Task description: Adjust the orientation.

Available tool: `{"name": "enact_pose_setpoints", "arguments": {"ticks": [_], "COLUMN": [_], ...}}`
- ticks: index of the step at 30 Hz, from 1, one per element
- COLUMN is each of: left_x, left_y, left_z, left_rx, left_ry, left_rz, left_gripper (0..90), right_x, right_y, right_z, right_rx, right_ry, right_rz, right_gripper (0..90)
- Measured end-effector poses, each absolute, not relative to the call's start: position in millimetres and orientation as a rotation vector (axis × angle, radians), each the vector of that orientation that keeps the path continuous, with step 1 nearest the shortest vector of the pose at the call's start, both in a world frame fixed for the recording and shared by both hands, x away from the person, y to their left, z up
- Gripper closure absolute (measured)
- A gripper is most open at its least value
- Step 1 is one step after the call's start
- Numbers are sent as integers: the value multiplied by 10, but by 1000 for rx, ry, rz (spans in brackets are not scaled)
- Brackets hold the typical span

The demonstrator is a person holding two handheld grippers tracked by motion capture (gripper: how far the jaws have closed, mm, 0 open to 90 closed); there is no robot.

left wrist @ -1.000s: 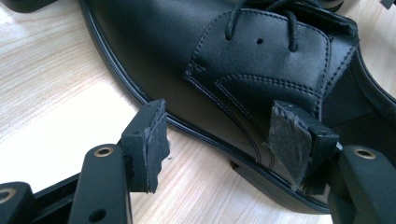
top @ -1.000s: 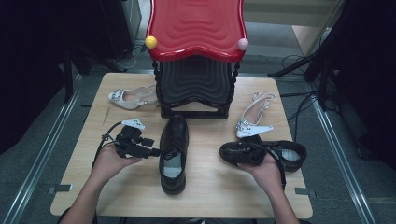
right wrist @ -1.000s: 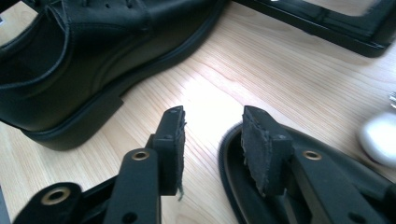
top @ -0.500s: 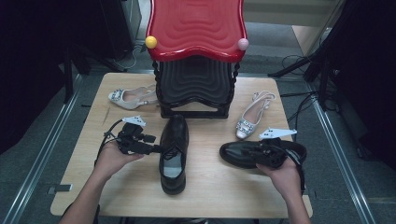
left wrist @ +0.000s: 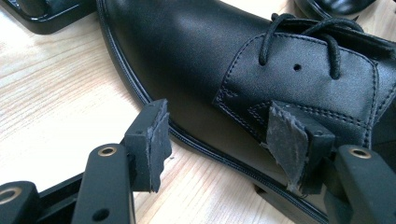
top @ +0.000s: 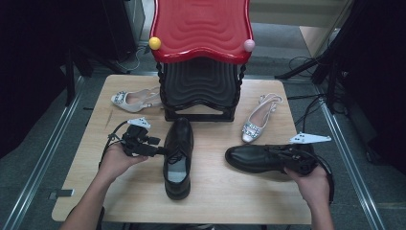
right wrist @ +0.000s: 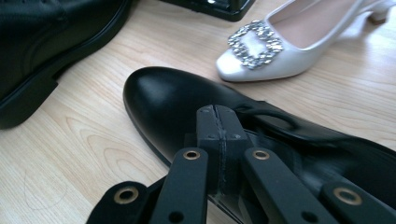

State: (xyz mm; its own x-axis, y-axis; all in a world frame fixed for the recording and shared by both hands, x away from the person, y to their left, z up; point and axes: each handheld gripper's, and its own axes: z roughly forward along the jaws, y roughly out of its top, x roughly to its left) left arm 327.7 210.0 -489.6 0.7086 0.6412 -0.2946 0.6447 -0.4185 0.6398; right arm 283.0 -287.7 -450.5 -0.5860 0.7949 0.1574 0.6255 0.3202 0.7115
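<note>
A light wooden desk (top: pixel 215 201) carries everything here, and at its far edge stands a tall shoe rack with a glossy red wavy top and black ribbed shelves (top: pixel 201 28), a yellow ball and a pink ball at its front corners. In front of the rack, near the middle of the desk, a black leather lace-up shoe (top: pixel 178 155) lies with its toe toward the rack and its opening toward the person. To its right a second black leather lace-up shoe (top: pixel 261 158) lies crosswise, toe pointing left toward the first shoe but well apart from it. A silver slingback pump with a rhinestone buckle (top: pixel 256 120) rests just beyond that second shoe, near the rack's right foot, and a matching pale pump (top: pixel 134 99) lies at the rack's left side. The left gripper (top: pixel 160 150), held in the person's left hand, reaches the first shoe's left flank; in the left gripper view its jaws stand wide apart, one pad (left wrist: pixel 156 140) over the bare wood just beside the sole, the other pad (left wrist: pixel 287 144) against the stitched side panel, with nothing clamped. The right gripper (right wrist: pixel 218 140) sits over the heel end of the crosswise shoe, its jaws pressed flat together above the shoe's opening; whether they pinch any leather I cannot tell
</note>
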Motion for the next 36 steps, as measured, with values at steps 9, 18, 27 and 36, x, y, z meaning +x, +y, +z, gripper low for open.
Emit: {"name": "enact_pose_setpoints", "arguments": {"ticks": [9, 18, 27, 36], "left_x": [3268, 3266, 3263, 3259], "left_y": [2094, 2095, 2094, 2093], "left_z": [-4890, -4889, -4886, -4884], "left_rx": [2158, 2160, 2163, 2159], "left_ry": [959, 954, 948, 948], "left_rz": [15, 24, 28, 33], "left_gripper": [400, 400, 400, 400], "right_x": [2769, 2755, 2818, 2802], "right_y": [-3151, -3382, -3324, -3164], "right_z": [-4429, -4470, -4607, -4605], "right_rx": [1322, 1392, 1386, 1303], "right_ry": [2294, 2266, 2337, 2418], "right_rz": [1090, 1017, 933, 936], "right_gripper": [900, 900, 900, 900]}}
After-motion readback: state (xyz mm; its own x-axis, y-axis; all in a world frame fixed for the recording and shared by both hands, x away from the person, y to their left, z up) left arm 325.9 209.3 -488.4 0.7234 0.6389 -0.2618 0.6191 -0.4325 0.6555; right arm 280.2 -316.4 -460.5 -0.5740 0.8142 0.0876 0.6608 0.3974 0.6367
